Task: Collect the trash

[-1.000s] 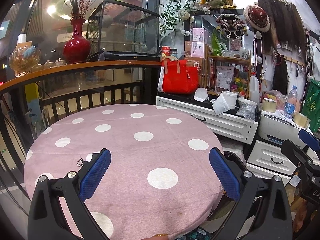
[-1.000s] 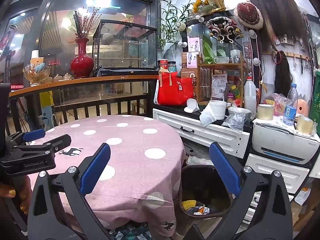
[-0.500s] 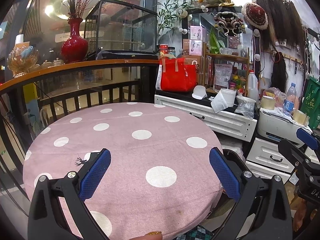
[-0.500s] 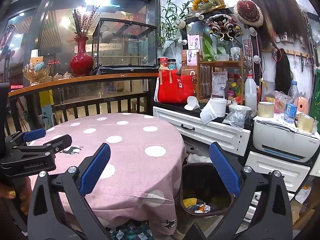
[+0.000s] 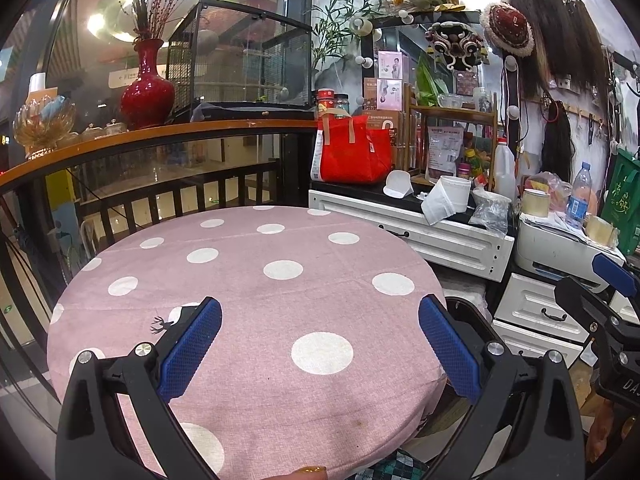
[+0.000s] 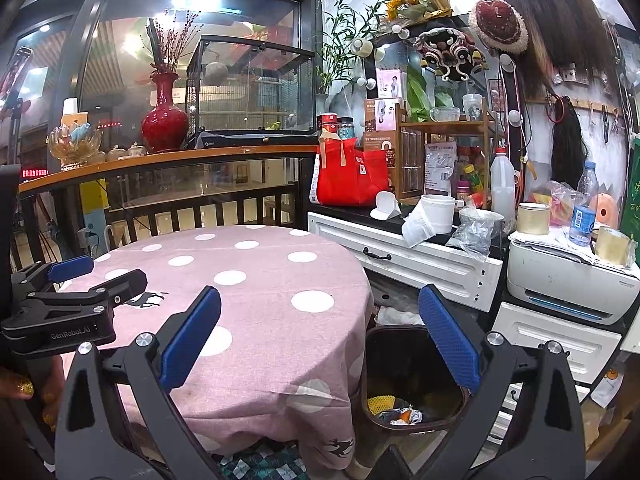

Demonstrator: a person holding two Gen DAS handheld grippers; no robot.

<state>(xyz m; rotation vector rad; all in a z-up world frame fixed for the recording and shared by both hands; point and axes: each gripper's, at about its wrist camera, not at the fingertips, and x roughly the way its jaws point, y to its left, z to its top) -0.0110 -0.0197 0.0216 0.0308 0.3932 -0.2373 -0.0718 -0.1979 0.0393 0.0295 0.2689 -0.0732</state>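
Note:
A round table (image 5: 248, 292) with a pink white-dotted cloth fills the left wrist view; no trash shows on it. My left gripper (image 5: 320, 344) is open and empty above its near edge. My right gripper (image 6: 320, 344) is open and empty, above the table's right edge (image 6: 280, 320) and a dark bin (image 6: 408, 384) on the floor. The bin holds crumpled wrappers (image 6: 396, 412). The left gripper also shows in the right wrist view (image 6: 72, 292), and the right gripper at the right of the left wrist view (image 5: 600, 292).
A white drawer cabinet (image 6: 404, 256) behind the bin carries a red bag (image 6: 352, 176), tissue roll (image 6: 432, 216), bottles and a printer (image 6: 568, 276). A wooden railing (image 5: 160, 152) with a red vase (image 5: 148, 88) runs behind the table.
Both grippers stay open and empty. The views have shifted only slightly; the right wrist view has dropped a little toward the bin.

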